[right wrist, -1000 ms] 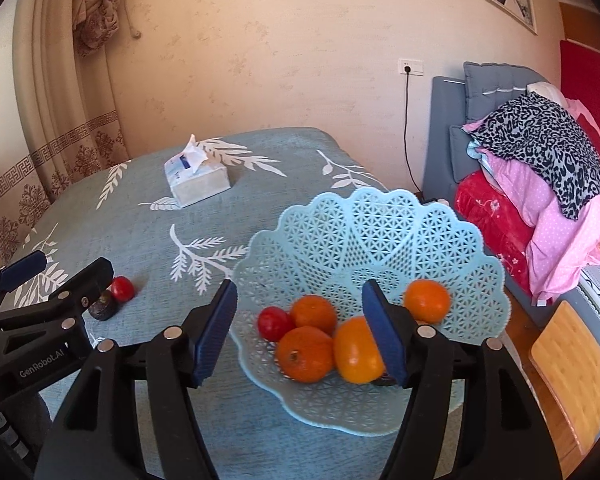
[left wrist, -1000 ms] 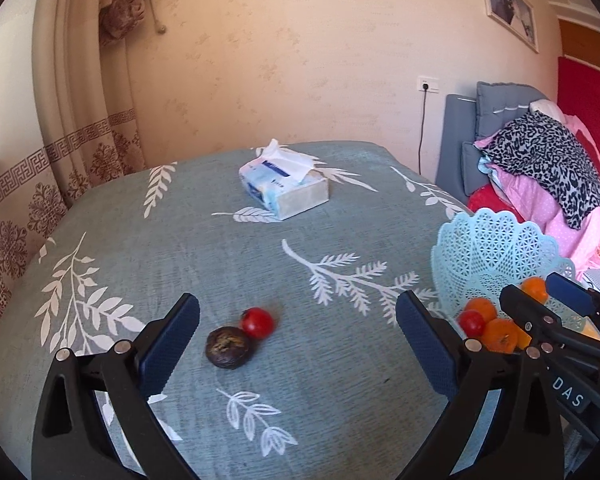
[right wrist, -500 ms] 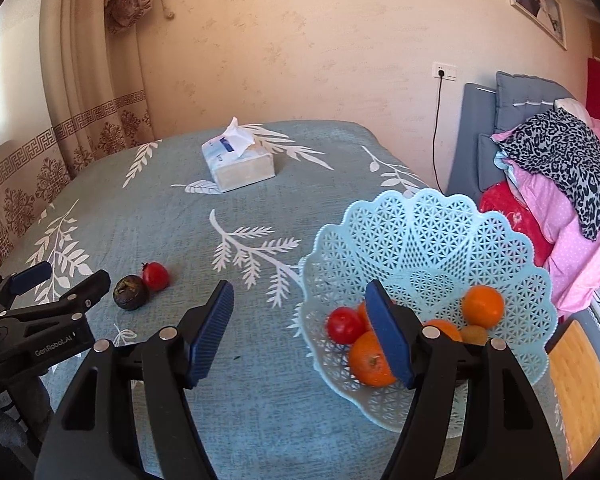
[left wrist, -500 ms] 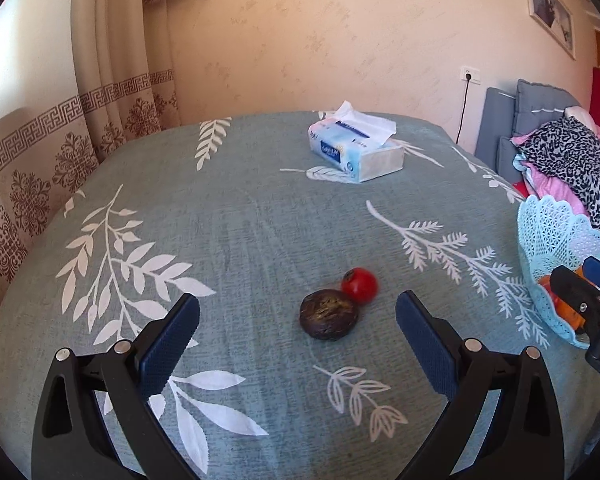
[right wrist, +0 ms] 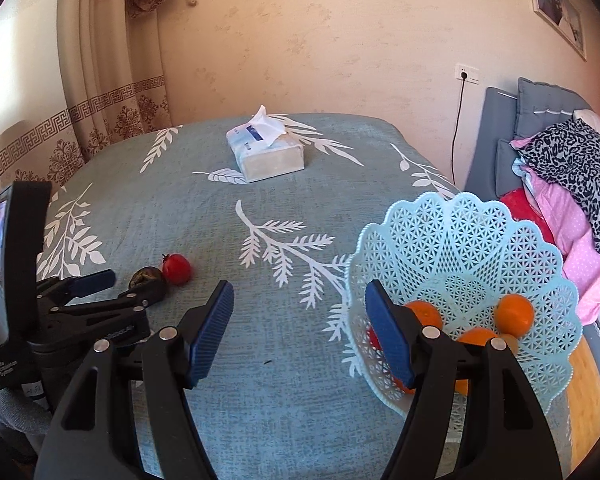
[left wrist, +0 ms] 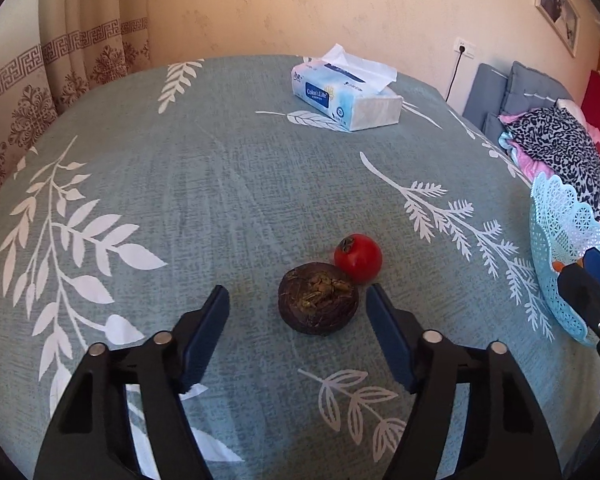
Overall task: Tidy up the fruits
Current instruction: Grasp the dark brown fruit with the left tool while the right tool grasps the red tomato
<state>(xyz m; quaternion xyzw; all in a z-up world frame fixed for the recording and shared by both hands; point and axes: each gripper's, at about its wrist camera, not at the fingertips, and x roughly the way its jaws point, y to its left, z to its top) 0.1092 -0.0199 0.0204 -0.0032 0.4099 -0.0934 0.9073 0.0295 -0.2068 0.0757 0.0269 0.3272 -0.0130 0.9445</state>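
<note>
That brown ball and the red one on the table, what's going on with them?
A person is tidying fruit with a gripper in each hand. The left gripper has just been closing its jaws around the dark brown fruit, but the pads do not touch it yet. The red fruit sits right behind it on the tablecloth. The right gripper hangs open and empty beside the blue basket, where oranges already lie.
</note>
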